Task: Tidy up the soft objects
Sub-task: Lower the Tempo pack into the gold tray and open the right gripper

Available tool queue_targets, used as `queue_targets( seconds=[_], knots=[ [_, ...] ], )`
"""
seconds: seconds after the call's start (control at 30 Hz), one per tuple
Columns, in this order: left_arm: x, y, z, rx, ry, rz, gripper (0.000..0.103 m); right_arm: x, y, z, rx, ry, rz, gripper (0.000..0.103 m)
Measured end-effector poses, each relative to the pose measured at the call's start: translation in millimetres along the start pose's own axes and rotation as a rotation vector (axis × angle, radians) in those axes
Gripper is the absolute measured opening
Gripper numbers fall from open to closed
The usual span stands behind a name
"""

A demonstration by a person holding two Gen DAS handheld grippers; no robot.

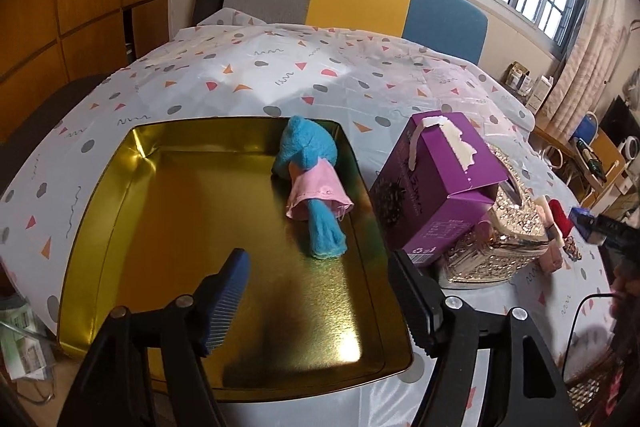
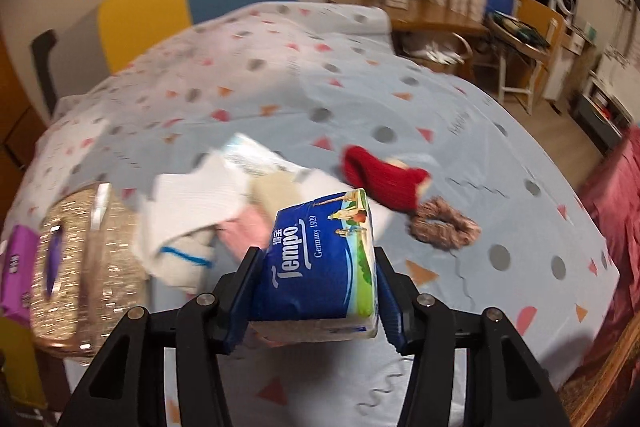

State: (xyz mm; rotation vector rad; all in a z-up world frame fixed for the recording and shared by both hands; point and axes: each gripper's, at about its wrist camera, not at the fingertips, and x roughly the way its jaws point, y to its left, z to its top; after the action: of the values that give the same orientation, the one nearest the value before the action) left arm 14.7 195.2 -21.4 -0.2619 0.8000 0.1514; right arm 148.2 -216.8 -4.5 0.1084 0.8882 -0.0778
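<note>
Over patterned tablecloth (image 2: 360, 99), right gripper (image 2: 316, 291) pinching blue tissue pack (image 2: 324, 263) aloft, left gripper (image 1: 320, 291) spread empty above gold tray (image 1: 100, 187) holding blue plush (image 1: 308, 179): best carried left, kept level, lowered onto bare tray floor before releasing.

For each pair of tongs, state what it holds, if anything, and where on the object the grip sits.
Right tongs: the blue tissue pack, pinched across its two sides at the near end. Left tongs: open, holding nothing.
</note>
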Motion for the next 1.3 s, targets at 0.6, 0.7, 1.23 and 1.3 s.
queue_targets(
  seconds=[0.6,0.7,1.23,1.3],
  knots=[
    [-15.7,81.6,-0.4,-0.187,-0.056,0.166,0.086,-124.2,223.4,-66.9,-0.544,-0.11,0.594,0.054],
    [-26.7,97.1,-0.6,-0.213,-0.101,0.208,0.094,-118.5,264.7,-92.6,-0.608,-0.044,0.653,0.054],
    [-33.3,119.9,-11.9,-0.24,-0.118,0.22,0.097,-32.8,337.7,-147.7,-0.681,0.136,0.587,0.06],
    [-34.0,115.7,-12.2,-0.215,-0.131,0.215,0.102,-38.0,333.5,-146.1,-0.677,0.124,0.595,0.06]
  ],
)
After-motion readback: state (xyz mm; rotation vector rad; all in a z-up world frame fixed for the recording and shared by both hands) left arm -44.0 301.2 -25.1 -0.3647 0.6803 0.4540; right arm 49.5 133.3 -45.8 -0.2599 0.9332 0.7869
